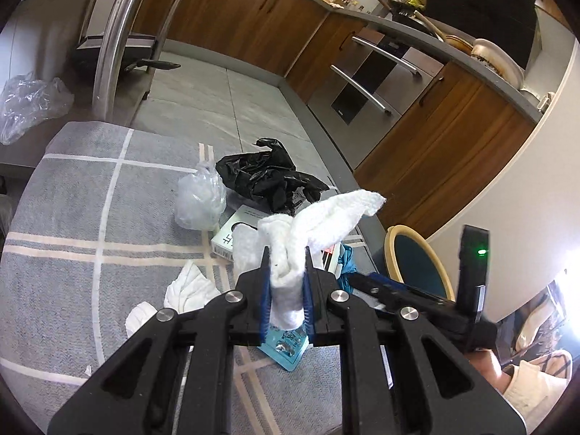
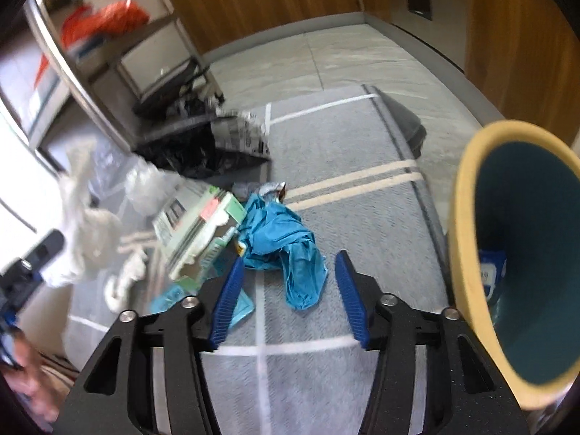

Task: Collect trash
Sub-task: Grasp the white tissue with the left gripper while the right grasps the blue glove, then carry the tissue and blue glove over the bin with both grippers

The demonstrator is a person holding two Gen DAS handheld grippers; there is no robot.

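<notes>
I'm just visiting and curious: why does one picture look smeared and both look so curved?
The right wrist view is motion-blurred, worst at its left where the white cloth smears; the bin stays fairly crisp. The left wrist view is sharp on that cloth, with glare at lower right. Both are fisheye: the counter edge bows.

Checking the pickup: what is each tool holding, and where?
Left tool pinches the white tissue wad at its lower twisted end. Right tool is open, holding nothing.

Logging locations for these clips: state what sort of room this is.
Most likely a home kitchen: wooden cabinets under a grey countertop, a built-in oven with steel handles, and a tiled floor beyond the trash-strewn rug.
</notes>
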